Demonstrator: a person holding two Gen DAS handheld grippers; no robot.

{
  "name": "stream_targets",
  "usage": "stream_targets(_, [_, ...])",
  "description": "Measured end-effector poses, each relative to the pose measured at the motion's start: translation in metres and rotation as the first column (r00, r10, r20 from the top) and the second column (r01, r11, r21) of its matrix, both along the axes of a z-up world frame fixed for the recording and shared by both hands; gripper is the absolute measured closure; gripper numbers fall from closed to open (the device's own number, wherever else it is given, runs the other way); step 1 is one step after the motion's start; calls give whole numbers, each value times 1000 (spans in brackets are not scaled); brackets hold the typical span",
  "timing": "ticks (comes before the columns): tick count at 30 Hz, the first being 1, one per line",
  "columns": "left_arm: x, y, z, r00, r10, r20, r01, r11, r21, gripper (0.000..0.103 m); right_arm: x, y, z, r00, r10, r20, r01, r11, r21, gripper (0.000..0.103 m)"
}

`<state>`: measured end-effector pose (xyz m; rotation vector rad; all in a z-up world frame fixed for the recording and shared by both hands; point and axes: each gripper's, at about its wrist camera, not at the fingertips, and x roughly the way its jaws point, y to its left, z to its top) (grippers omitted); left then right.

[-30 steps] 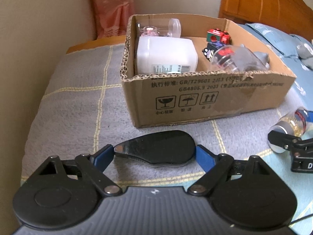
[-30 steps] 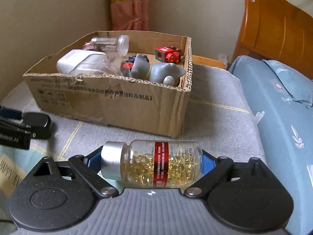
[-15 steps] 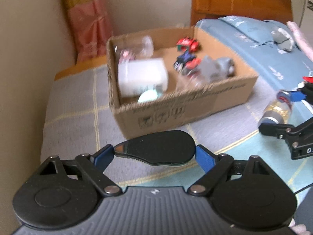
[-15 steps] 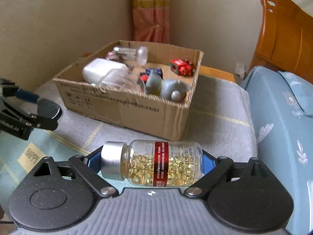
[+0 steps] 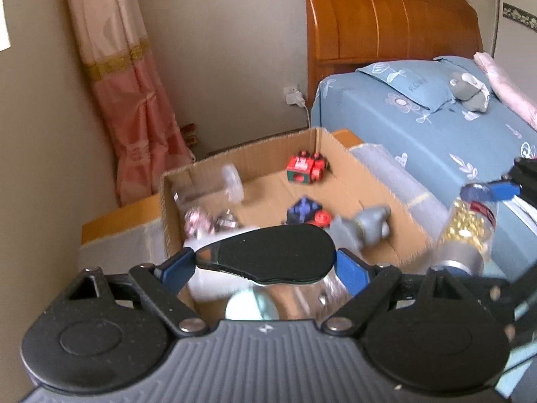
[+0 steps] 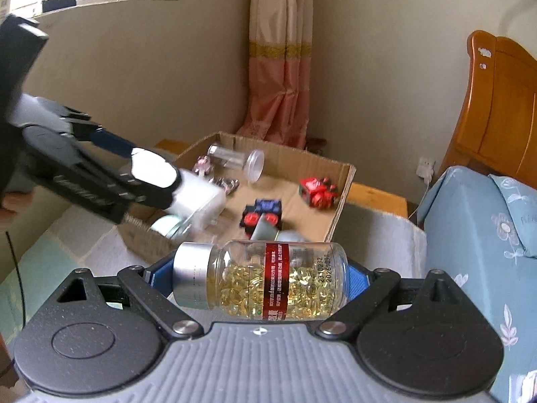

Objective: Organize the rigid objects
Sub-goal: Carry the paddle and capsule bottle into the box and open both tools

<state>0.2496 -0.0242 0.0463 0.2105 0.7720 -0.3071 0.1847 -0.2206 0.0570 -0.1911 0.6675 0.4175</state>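
Left claw (image 5: 265,263) clamps black oval case (image 5: 268,257) above cardboard box (image 5: 352,168)

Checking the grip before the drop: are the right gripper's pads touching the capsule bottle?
Touching. The right wrist view shows the capsule bottle lying crosswise in the right gripper, its cap and base pressed against the blue pads.

Grey blanket (image 6: 379,231) with yellow grid lines covers surface ahead of fingers. Open cardboard box (image 6: 339,211) sits directly on it, just beyond fingers. Blue floral bed (image 5: 436,134) right of box; grey plush toy (image 5: 470,92) lies on bed, far right.
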Motion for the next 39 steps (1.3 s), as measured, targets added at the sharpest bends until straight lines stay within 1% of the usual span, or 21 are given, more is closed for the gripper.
stream_targets(5, [37, -12, -11, 1000, 5, -16, -5, 1000, 23, 14, 16, -2, 4, 1000, -13, -1, 13, 1000, 0, 7])
stream_targets(8, [55, -14, -17, 999, 24, -25, -24, 999, 31, 14, 22, -4, 6, 1000, -17, 10, 17, 1000, 0, 7])
stream_targets(11, [70, -14, -22, 998, 43, -38, -42, 999, 22, 14, 31, -6, 7, 1000, -23, 7, 23, 1000, 10, 7])
stream_targets(14, [82, -14, -26, 997, 65, -33, -64, 998, 25, 14, 39, -7, 7, 999, -32, 6, 32, 999, 11, 7])
stream_targets(18, [91, -9, -32, 995, 78, -66, -79, 997, -21, 13, 44, -8, 6, 999, -40, -5, 40, 999, 27, 7])
stream_targets(21, [91, -6, -35, 992, 96, -83, -99, 995, -25, 12, 48, -7, 4, 999, -41, -13, 41, 999, 22, 7])
stream_targets(23, [88, -3, -35, 992, 88, -87, -91, 995, -28, 12, 51, -6, 3, 999, -41, -19, 41, 999, 20, 7])
stream_targets(25, [84, -1, -33, 993, 84, -84, -86, 996, -25, 9, 52, -5, 3, 999, -42, -23, 43, 999, 21, 7])
stream_targets(28, [77, 2, -29, 994, 87, -66, -88, 996, -11, 8, 55, -3, 4, 999, -43, -30, 44, 999, 23, 7])
stream_targets(36, [47, 15, -17, 998, 63, -28, -64, 997, -32, 5, 66, 2, 6, 998, -55, -35, 55, 998, 5, 7])
stream_targets(39, [36, 21, -13, 998, 67, -12, -68, 997, -32, 5, 74, 6, 7, 997, -68, -45, 68, 998, 0, 7])
